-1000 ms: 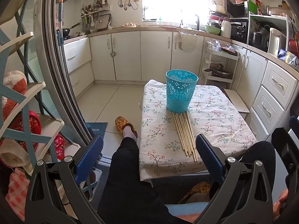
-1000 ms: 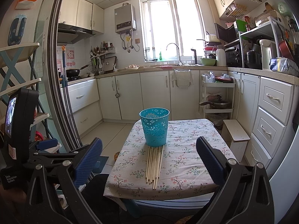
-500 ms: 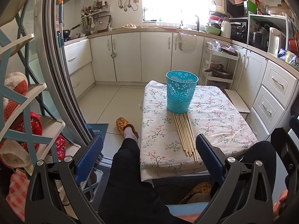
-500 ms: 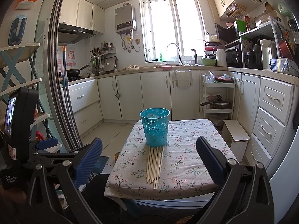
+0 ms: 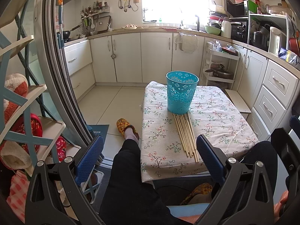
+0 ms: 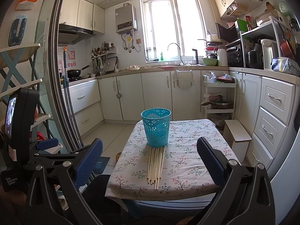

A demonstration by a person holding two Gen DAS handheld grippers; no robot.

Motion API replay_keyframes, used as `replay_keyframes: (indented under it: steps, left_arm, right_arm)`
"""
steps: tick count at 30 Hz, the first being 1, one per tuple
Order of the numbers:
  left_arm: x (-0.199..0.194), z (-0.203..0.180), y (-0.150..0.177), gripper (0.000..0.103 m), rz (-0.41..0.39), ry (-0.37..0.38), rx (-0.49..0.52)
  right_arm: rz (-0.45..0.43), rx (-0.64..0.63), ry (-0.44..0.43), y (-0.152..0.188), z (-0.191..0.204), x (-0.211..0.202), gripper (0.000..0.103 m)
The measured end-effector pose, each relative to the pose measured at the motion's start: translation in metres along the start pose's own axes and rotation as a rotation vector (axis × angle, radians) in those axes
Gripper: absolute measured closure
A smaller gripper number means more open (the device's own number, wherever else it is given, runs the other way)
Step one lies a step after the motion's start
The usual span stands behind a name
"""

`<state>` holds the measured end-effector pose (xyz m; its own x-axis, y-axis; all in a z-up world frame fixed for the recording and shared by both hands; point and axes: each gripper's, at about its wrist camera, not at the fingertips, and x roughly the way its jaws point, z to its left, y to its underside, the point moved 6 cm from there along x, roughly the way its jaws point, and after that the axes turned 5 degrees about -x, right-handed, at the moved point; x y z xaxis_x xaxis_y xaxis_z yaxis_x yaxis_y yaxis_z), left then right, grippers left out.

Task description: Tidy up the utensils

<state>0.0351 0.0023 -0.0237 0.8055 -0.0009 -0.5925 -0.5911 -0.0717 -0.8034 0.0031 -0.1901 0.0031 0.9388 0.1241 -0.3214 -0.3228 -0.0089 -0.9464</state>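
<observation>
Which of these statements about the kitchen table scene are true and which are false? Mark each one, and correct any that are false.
1. The chopsticks lie flat on the table in front of the blue basket. True.
2. The blue basket lies tipped on its side. False: it stands upright.
3. The left gripper is open and holds nothing. True.
4. The right gripper is shut on a chopstick. False: it is open and empty, short of the table.
5. The table is bare wood. False: a floral cloth covers it.
</observation>
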Motion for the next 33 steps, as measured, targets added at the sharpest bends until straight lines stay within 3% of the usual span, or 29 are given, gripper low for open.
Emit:
replay_keyframes:
  steps: [22, 33]
  left_arm:
    - [0.0, -0.004, -0.003, 0.008, -0.002, -0.002, 0.016]
    - [0.033, -0.001, -0.005, 0.008, 0.034, -0.001, 0.015]
  right_arm:
    - [0.0, 0.001, 0.0, 0.0, 0.003, -0.001, 0.007]
    - [0.068, -0.007, -0.002, 0.002, 0.004, 0.036, 0.007]
